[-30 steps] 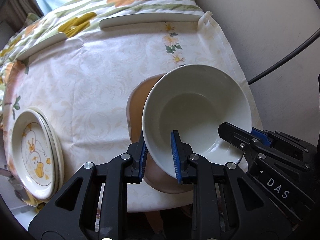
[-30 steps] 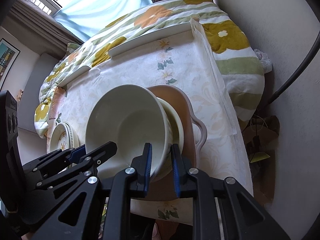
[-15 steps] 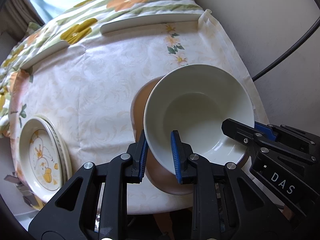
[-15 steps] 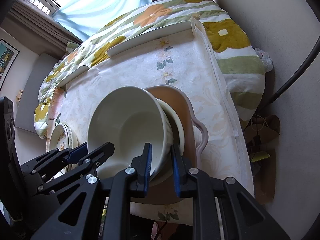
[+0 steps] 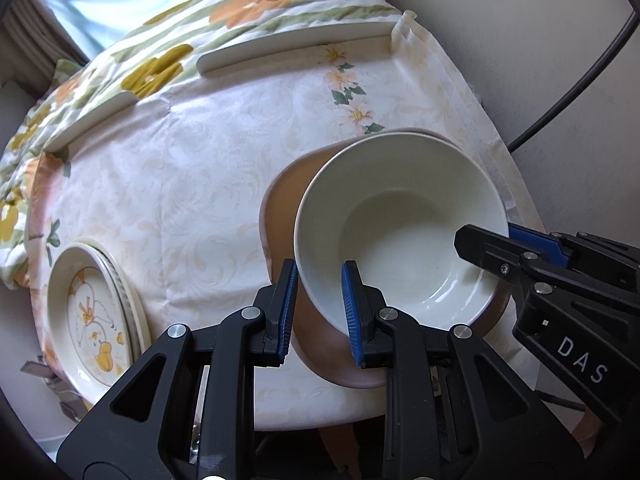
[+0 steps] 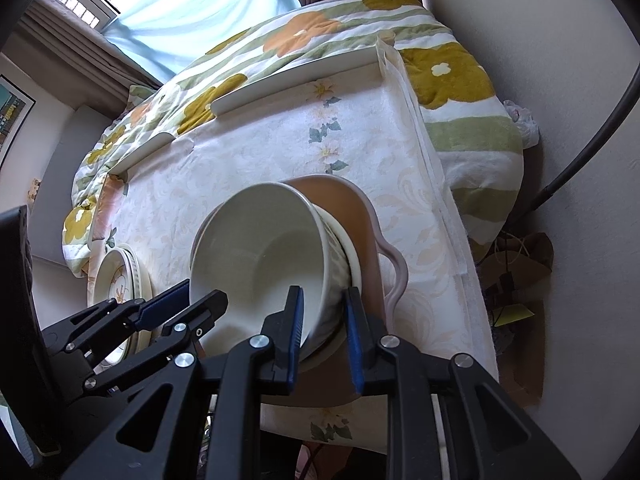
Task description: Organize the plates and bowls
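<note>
Pinching opposite sides of one rim, the two grippers share the white bowl (image 5: pixel 400 236). The left gripper (image 5: pixel 320 312) has the bowl's near-left wall between its blue pads, one pad inside and one outside. The right gripper (image 6: pixel 322 334) clamps the near-right wall the same way, and both sets of jaws are drawn narrow onto the thin ceramic. Two holds on opposite sides probably keep the deep bowl from swinging while it is lowered.

In the right wrist view the bowl leans toward the left gripper and sits partly inside a second cream bowl (image 6: pixel 352 252), whose rim shows as a crescent on its right. That bowl rests on a brown handled dish (image 6: pixel 372 240) standing on the floral tablecloth (image 5: pixel 200 184), near the table's right edge by the wall. I judge the step to be nesting the bowls on that dish; the lean suggests the held bowl is not yet fully seated.

Well apart, at the table's left edge, a stack of duck-pattern plates (image 5: pixel 92 312) is already gathered.

Against the frames a second back, the bowl sits lower and further into the cream bowl, hiding more of its rim. The grips look unchanged and the plates have not been touched.
</note>
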Tool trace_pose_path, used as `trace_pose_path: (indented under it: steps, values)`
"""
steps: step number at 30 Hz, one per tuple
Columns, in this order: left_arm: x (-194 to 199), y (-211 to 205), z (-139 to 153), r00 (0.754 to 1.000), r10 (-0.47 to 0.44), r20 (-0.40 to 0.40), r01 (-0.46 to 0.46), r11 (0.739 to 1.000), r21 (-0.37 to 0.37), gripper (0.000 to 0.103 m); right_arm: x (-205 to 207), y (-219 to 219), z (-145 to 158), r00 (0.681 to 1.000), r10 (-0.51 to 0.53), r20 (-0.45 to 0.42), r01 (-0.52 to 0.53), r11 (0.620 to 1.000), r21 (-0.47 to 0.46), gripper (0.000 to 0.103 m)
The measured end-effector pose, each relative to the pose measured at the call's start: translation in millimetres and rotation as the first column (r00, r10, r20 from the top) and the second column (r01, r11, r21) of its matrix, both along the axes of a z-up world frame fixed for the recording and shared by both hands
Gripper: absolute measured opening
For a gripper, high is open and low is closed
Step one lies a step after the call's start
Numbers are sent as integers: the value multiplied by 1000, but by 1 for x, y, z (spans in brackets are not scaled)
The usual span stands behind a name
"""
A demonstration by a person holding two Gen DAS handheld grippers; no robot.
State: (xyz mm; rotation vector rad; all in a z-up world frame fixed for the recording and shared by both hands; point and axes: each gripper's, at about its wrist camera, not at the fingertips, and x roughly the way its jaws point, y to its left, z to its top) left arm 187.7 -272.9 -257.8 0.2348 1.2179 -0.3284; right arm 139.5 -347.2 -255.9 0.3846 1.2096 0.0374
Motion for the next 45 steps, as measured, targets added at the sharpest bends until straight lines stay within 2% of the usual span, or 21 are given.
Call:
trace_pose_path:
  steps: [8, 11, 15, 17, 18, 19, 21, 22, 23, 27, 30, 35, 39, 41, 44, 45]
  values:
    - [0, 1, 6, 1000, 9, -6, -9, 1000, -19, 20, -2, -1, 2, 1000, 3, 1, -3, 1000, 12, 19]
    - [-3, 10, 29, 1000, 13, 22, -11, 998, -58, 20, -8, -9, 18, 999, -1, 38, -1, 999, 50, 20]
    - [-16, 32, 74, 993, 15, 114, -1, 993, -118, 22, -21, -20, 58, 993, 49, 111, -51, 998, 21, 20]
    - [-24, 41, 87, 990, 11, 142, 8, 992, -130, 49, -26, -23, 71, 987, 97, 128, -98, 995, -2, 20]
    - [-28, 45, 90, 986, 9, 164, 12, 992, -123, 88, -28, -23, 76, 983, 129, 127, -127, 992, -23, 20]
    - [-33, 49, 93, 982, 5, 191, 17, 994, -111, 102, -31, -22, 80, 978, 170, 117, -164, 985, -57, 23]
    - [-37, 55, 93, 976, -11, 219, 32, 995, -92, 103, -34, -18, 82, 968, 232, 99, -220, 968, -123, 45]
    - [-37, 56, 87, 981, -25, 192, 39, 997, -70, 103, -36, -16, 80, 961, 261, 90, -245, 956, -161, 64]
    - [-35, 57, 82, 986, -35, 161, 45, 997, -58, 103, -36, -15, 77, 958, 278, 76, -260, 948, -185, 71]
    - [-28, 62, 56, 995, -76, 60, 78, 996, -35, 103, -25, -21, 52, 962, 270, -43, -271, 927, -259, 71]
    - [-21, 59, 34, 995, -96, -13, 95, 995, -31, 102, -21, -19, 34, 958, 271, -92, -285, 924, -254, 71]
    - [-9, 54, 7, 987, -121, -107, 117, 992, -40, 101, -14, -1, 10, 926, 334, -176, -372, 887, -275, 71]
    - [-1, 48, -17, 973, -142, -180, 138, 990, -33, 86, -4, 3, -9, 909, 347, -230, -400, 881, -253, 70]
    - [2, 46, -24, 969, -146, -202, 136, 989, -61, 84, 0, 4, -18, 899, 356, -254, -415, 878, -240, 60]
    - [5, 39, -31, 963, -159, -216, 154, 987, -43, 76, 5, 7, -28, 885, 373, -277, -436, 875, -213, 48]
    - [6, 36, -33, 961, -165, -221, 160, 986, -40, 70, 6, 8, -31, 880, 379, -284, -442, 874, -203, 45]
